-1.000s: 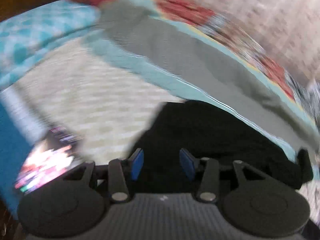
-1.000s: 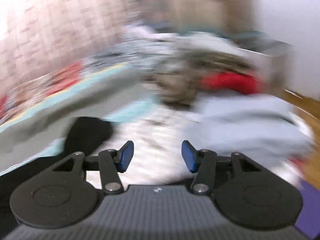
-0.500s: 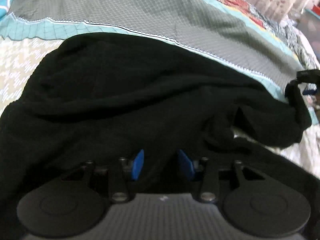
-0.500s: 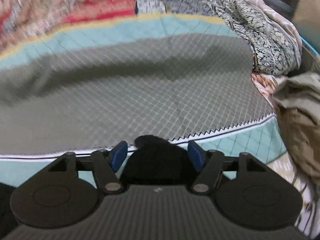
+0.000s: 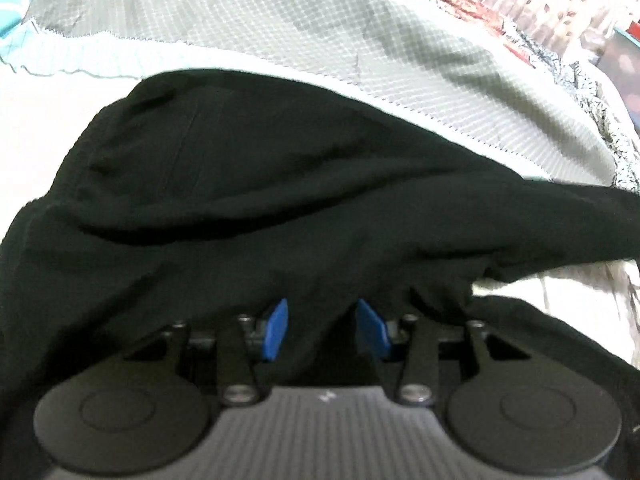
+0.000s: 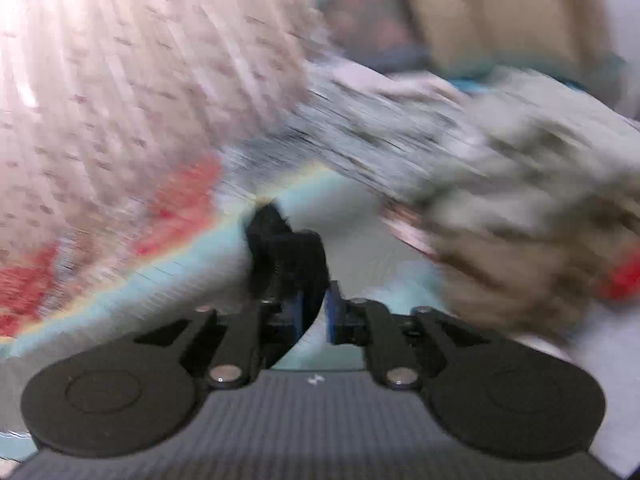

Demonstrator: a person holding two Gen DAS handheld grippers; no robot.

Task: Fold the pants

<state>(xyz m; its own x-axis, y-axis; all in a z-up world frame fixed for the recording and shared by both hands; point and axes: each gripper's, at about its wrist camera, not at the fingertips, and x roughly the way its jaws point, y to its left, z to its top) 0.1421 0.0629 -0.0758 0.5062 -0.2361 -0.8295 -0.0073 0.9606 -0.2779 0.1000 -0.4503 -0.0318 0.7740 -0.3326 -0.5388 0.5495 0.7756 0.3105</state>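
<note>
Right gripper (image 6: 314,312) newly clamped on pants (image 6: 286,252).

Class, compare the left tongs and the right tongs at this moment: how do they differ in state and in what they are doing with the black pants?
The left tongs stand open, with the black pants bunched between and around the blue pads; the right tongs are nearly closed, pinching a small end of the pants. The left view shows most of the garment spread over the bedspread; the right view is motion-blurred and shows only that end. Both have blue pads and black arms.
</note>
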